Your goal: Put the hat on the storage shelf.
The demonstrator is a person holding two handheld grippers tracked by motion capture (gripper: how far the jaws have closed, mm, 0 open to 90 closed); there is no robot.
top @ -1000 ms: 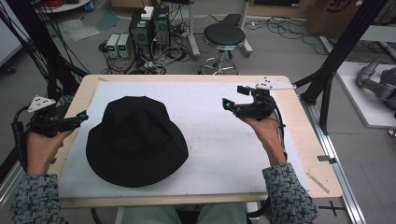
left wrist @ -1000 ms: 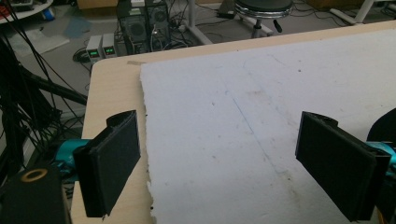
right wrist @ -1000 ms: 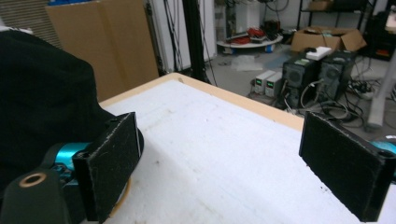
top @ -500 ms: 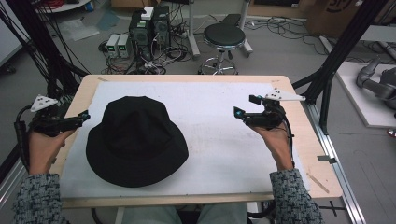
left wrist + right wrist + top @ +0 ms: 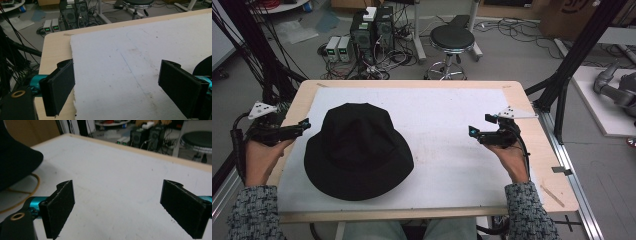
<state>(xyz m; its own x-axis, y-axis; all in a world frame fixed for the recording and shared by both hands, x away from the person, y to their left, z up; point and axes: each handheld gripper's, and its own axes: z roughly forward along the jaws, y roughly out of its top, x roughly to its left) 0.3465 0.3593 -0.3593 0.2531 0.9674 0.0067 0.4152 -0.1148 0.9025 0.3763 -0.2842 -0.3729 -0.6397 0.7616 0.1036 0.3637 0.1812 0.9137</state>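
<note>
A black bucket hat point(image 5: 358, 150) lies brim down on the left half of the white mat point(image 5: 452, 165). My left gripper point(image 5: 305, 124) hovers at the table's left edge, just left of the hat's brim, with its jaws wide open and nothing between them. The left gripper view puts the left gripper point(image 5: 117, 85) over the mat's edge, with a bit of the hat point(image 5: 205, 65) at the right. My right gripper point(image 5: 472, 131) is over the mat's right side, well clear of the hat, and points left toward it. It is open and empty point(image 5: 117, 205), with the hat point(image 5: 15, 160) off at the left.
The wooden table point(image 5: 412, 84) frames the mat. A yellow cord point(image 5: 31, 191) curls out from under the hat. Behind the table stand a black stool point(image 5: 452, 40) and computer boxes point(image 5: 372, 25) among floor cables. Black frame posts point(image 5: 577, 55) rise at the right.
My right gripper has drawn back toward the near right of the table, farther from the hat. The left gripper and the hat have stayed put.
</note>
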